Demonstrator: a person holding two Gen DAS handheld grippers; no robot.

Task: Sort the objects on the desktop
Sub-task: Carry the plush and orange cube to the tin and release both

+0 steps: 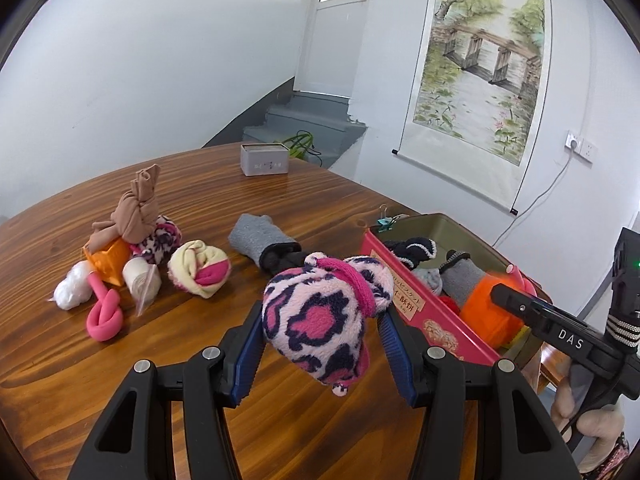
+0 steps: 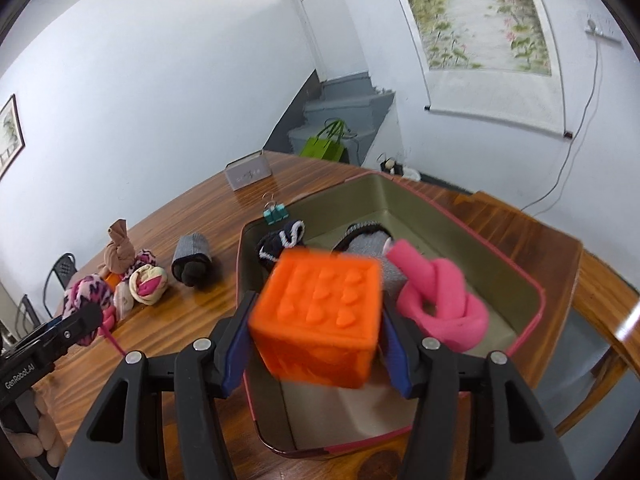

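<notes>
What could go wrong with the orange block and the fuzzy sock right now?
The orange cube hangs over the red tin in the right gripper; dropped carelessly, it might bounce off the pink knot. The leopard sock in the left gripper bulges out and could slip.

Scroll painting on wall; green bag on grey stairs.

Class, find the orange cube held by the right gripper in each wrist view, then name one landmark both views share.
Left wrist view: the orange cube is at the right, over the pink tin, partly behind the right gripper.
Right wrist view: the cube fills the centre, clamped in the gripper.
Shared landmark: the teal binder clip by the tin's far corner.
</notes>
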